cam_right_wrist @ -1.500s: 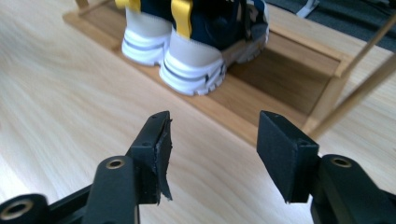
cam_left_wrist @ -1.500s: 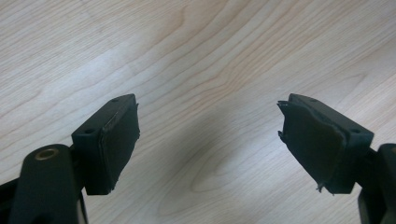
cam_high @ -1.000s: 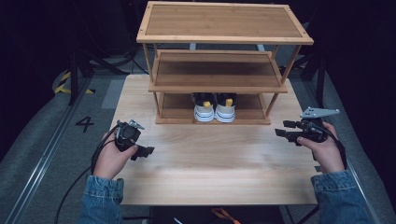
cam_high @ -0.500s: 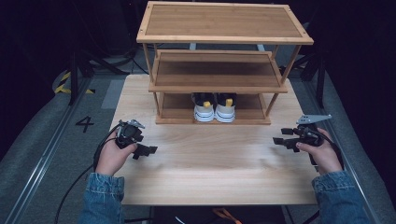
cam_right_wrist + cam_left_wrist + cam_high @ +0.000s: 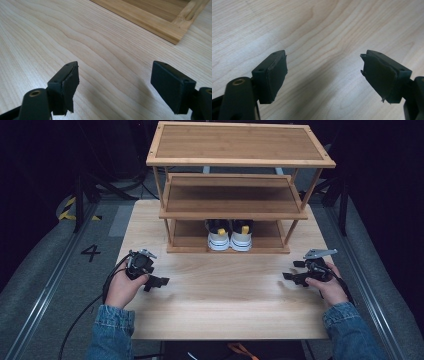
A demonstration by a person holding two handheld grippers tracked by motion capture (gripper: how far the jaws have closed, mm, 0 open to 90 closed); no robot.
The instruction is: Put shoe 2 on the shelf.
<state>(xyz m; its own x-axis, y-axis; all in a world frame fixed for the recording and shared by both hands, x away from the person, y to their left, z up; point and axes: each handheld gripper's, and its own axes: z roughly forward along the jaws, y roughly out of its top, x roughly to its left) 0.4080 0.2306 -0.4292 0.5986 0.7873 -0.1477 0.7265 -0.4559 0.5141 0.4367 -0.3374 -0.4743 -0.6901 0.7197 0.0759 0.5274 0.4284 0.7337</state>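
Both grippers, left gripper and right gripper, you're hovering low over the worktop, jaws apart and empty; the right's have just been opening, shoes shelved.

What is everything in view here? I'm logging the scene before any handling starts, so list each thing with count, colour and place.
Shoe rack: one, brown bamboo, three tiers, at the far middle of the table.
Sneakers: one pair, white with black and yellow heels, side by side on the rack's bottom shelf, heels toward the person.
Table: one, light wood, bearing the rack.
Floor marking "4": one, black on grey, left of the table.
Left gripper: one, black, jaws open over bare table, holding nothing.
Right gripper: one, black, jaws have just been opening, nothing between them, near the rack's corner.
Denim sleeves: two, blue, at the near edge.
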